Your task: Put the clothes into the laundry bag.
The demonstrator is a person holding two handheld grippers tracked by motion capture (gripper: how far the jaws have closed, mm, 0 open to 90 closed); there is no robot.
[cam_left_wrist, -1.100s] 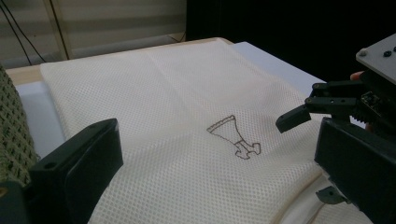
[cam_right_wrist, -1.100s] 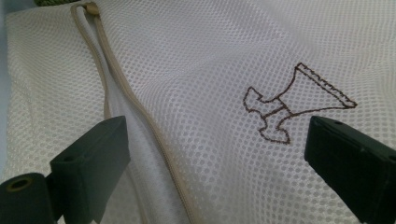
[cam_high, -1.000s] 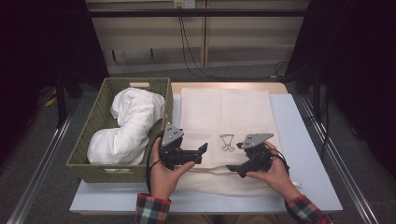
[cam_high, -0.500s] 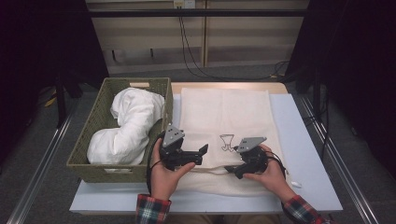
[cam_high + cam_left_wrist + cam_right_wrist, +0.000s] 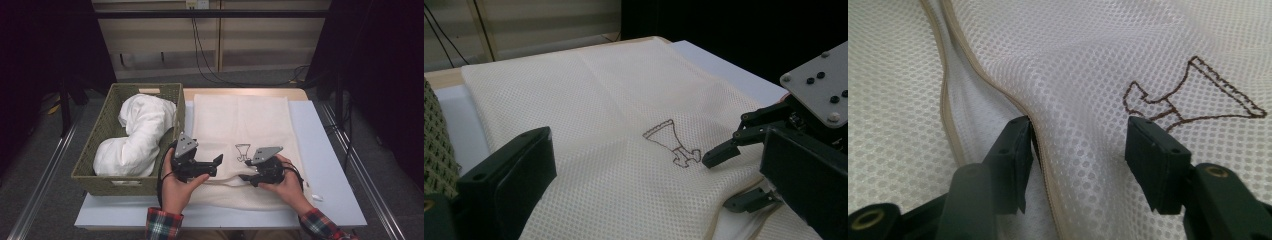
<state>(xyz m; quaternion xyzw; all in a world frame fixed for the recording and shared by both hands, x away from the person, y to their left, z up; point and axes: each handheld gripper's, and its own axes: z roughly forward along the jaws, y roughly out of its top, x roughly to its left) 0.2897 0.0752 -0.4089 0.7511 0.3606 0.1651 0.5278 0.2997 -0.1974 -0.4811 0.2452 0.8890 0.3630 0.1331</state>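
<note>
A cream mesh bag (image 5: pixel 240 125) lies flat on the table, a small brown emblem (image 5: pixel 242 151) stitched near its front. My left gripper (image 5: pixel 214 166) hovers over the bag's near left part, jaws wide open and empty; the left gripper view shows mesh (image 5: pixel 624 125) between them. My right gripper (image 5: pixel 248 172) points left at the bag's front edge. Its jaws have just been closing and straddle the raised zip edge (image 5: pixel 1048 150) of the top layer (image 5: pixel 1083 100), one jaw at the seam, one by the emblem (image 5: pixel 1193 95). The pads stand apart from the cloth.
A green woven basket (image 5: pixel 100 145) stands at the table's left, holding a bundled white cloth (image 5: pixel 135 135). Bare white tabletop (image 5: pixel 325 165) lies right of the bag. Dark floor and cables lie beyond the far edge.
My right gripper has shifted left and down to the bag's front edge, and its jaws have narrowed around the zip edge. The left gripper has stayed where it was.
</note>
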